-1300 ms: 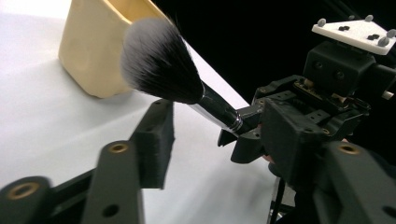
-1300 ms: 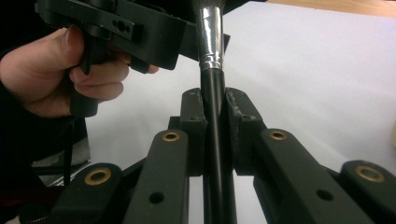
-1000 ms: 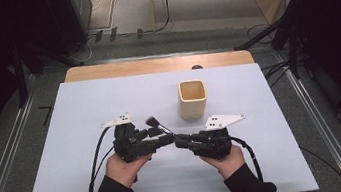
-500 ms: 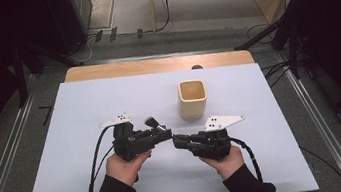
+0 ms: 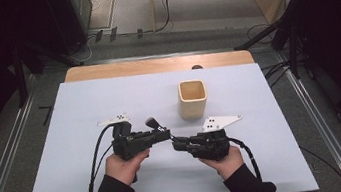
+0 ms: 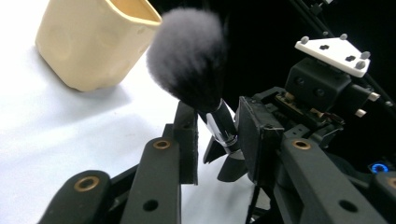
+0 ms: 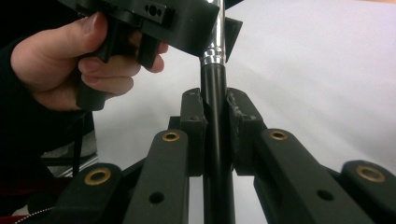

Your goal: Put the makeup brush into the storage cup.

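Note:
A makeup brush with a dark fluffy head [image 5: 151, 122] [image 6: 187, 56], a silver ferrule and a black handle [image 7: 215, 84] is held above the white table sheet [image 5: 107, 94]. My right gripper [image 5: 176, 144] [image 7: 215, 100] is shut on the handle. My left gripper [image 5: 166, 136] [image 6: 217, 116] faces it tip to tip. Its jaws stand on either side of the ferrule with a small gap, so it is open. A cream square cup [image 5: 192, 99] [image 6: 88, 42] stands upright just beyond the grippers, slightly to the right.
The white sheet covers most of the table, with a wooden strip [image 5: 154, 65] along the far edge. Metal rails run along both sides. Cables trail from each gripper toward the person. The person's left hand [image 7: 70, 60] is close to the right gripper.
Almost nothing has moved. The brush head has drifted very slightly to the right, and both grippers stay tip to tip.

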Motion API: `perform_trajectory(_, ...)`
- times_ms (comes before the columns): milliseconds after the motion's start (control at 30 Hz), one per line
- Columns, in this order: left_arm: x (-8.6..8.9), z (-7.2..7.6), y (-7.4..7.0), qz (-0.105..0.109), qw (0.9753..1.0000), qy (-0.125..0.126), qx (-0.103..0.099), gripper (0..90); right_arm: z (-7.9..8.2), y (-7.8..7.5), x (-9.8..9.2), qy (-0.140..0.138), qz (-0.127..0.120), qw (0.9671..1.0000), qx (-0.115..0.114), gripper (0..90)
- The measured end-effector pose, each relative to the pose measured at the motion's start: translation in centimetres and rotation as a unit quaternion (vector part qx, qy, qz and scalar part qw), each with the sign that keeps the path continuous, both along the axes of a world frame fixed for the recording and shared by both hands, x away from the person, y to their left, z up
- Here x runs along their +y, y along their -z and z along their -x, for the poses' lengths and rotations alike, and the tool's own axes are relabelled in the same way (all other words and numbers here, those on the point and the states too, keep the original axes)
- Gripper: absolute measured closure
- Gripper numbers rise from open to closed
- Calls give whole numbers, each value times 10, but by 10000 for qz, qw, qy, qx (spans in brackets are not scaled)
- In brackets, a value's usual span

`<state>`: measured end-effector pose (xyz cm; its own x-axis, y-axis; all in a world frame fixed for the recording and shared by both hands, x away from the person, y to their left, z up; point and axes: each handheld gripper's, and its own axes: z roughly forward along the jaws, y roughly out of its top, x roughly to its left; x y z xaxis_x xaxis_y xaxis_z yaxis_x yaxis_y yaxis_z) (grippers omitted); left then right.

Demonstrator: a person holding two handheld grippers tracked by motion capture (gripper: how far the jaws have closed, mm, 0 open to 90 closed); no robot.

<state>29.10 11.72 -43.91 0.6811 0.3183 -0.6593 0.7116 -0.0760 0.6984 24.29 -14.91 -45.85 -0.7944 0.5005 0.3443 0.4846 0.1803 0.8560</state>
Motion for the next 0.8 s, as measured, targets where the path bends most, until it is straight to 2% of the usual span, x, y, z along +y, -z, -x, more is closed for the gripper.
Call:
perform_trajectory(67, 1, -1, 0, 110, 9999, 69, 94, 743, -1, 1, 1, -70, 38, 10000, 54, 786)
perform_trajectory(233, 0, -1, 0, 118, 9997, 204, 96, 790, 1, 4, 7, -187, 235, 9995, 17, 787)
perform_trajectory(433, 1, -2, 0, 143, 9995, 241, 164, 797, 1, 4, 7, -212, 202, 9996, 13, 782)
perform_trajectory(467, 1, -1, -1, 128, 9996, 220, 142, 797, 0, 4, 7, -224, 192, 9996, 43, 744)
perform_trajectory(500, 2, -2, -1, 145, 9994, 252, 174, 797, -1, 4, 7, -275, 157, 9995, 48, 583)
perform_trajectory(533, 3, -2, -1, 137, 9994, 259, 175, 797, 0, 4, 8, -263, 184, 9995, 15, 528)
perform_trajectory(567, 3, -2, -1, 146, 9995, 222, 167, 797, 0, 4, 8, -263, 184, 9995, 15, 528)
perform_trajectory(667, 5, -4, -2, 114, 9995, 252, 182, 797, 0, 3, 10, -364, 228, 9991, -34, 409)
perform_trajectory(733, 7, -5, -3, 56, 9992, 316, 226, 797, 1, 3, 10, -409, 240, 9989, -18, 398)
perform_trajectory(800, 8, -6, -6, -146, 9989, 399, 203, 797, 1, 3, 11, -449, 253, 9987, -7, 384)
